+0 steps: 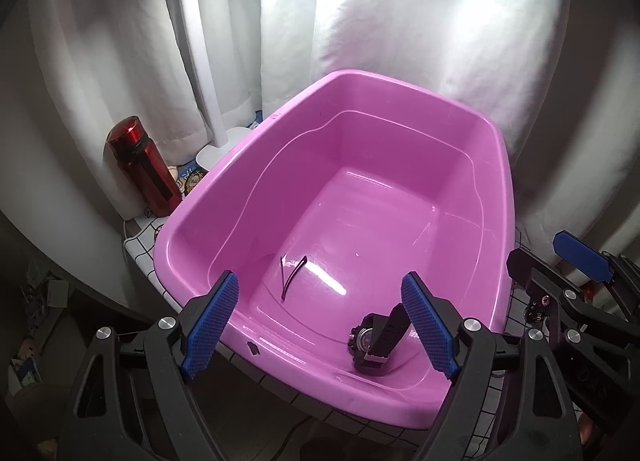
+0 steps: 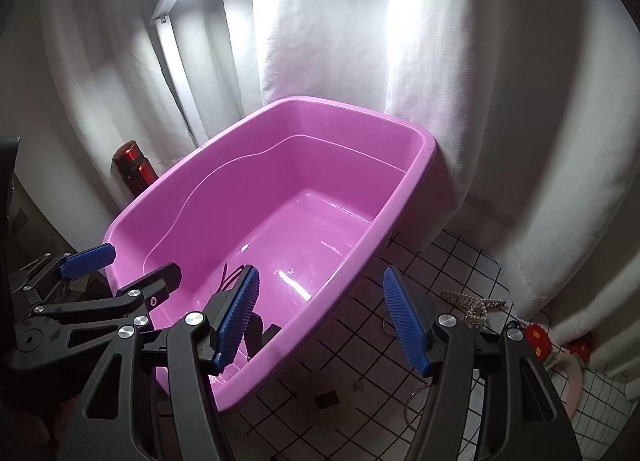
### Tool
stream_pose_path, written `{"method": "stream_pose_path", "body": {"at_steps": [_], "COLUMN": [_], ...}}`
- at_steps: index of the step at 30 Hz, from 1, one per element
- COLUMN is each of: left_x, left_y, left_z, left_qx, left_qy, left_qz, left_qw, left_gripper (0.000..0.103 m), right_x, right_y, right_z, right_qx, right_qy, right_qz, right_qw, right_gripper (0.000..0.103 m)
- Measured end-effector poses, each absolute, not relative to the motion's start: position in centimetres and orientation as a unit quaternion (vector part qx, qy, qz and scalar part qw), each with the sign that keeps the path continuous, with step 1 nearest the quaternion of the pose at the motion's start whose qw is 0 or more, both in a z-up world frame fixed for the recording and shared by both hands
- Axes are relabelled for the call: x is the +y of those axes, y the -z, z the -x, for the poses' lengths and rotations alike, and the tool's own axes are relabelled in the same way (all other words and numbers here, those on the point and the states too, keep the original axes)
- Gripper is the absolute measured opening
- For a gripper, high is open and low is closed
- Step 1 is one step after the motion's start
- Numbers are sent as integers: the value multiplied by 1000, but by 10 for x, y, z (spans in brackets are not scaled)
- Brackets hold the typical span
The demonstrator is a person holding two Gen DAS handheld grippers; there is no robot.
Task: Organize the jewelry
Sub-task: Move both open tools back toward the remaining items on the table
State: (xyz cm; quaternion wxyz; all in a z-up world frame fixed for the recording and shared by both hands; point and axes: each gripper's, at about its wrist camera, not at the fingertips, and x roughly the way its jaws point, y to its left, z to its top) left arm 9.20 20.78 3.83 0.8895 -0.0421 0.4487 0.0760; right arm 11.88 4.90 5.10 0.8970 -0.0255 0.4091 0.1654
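Observation:
A pink plastic tub (image 1: 208,217) stands on a white grid-patterned cloth. In it lie a black wristwatch (image 1: 374,341) near the front wall and a thin dark hair clip (image 1: 292,275) on the floor. My left gripper (image 1: 320,325) is open and empty above the tub's near rim. My right gripper (image 2: 322,323) is open and empty over the tub's right front rim (image 2: 304,325). On the cloth to the right lie a pearl clip (image 2: 474,299), a thin ring (image 2: 416,397) and a red mushroom ornament (image 2: 538,337). The watch is mostly hidden in the right wrist view.
A red bottle (image 1: 142,165) stands left of the tub, next to a white lamp base (image 1: 212,153). White curtains hang behind. The right gripper's finger (image 1: 582,257) shows at the left wrist view's right edge. The grid cloth (image 2: 440,261) extends right.

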Motion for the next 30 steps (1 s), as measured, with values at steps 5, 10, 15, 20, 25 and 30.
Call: {"method": "stream_pose_path", "body": {"at_steps": [5, 10, 15, 20, 25, 30], "left_x": [196, 182, 165, 146, 122, 104], "left_y": [-44, -50, -52, -49, -46, -38], "left_z": [-82, -71, -57, -45, -30, -12], "left_qx": [443, 440, 436, 441, 441, 444], "left_qy": [-70, -59, -45, -26, -6, 15], "left_qz": [39, 38, 38, 37, 30, 34], "left_qw": [893, 895, 898, 896, 897, 895], "left_gripper": [83, 83, 85, 86, 87, 87], "right_x": [36, 16, -9, -40, -78, -117], "right_y": [-58, -62, -64, -64, -55, -39], "right_z": [-104, -86, -64, -37, -8, 24], "right_qx": [400, 395, 390, 390, 394, 402], "right_qy": [-161, -151, -135, -111, -80, -43], "right_qz": [18, 5, -8, -21, -41, -56], "right_qw": [902, 906, 911, 914, 915, 913], "right_gripper": [62, 62, 62, 62, 62, 62]}}
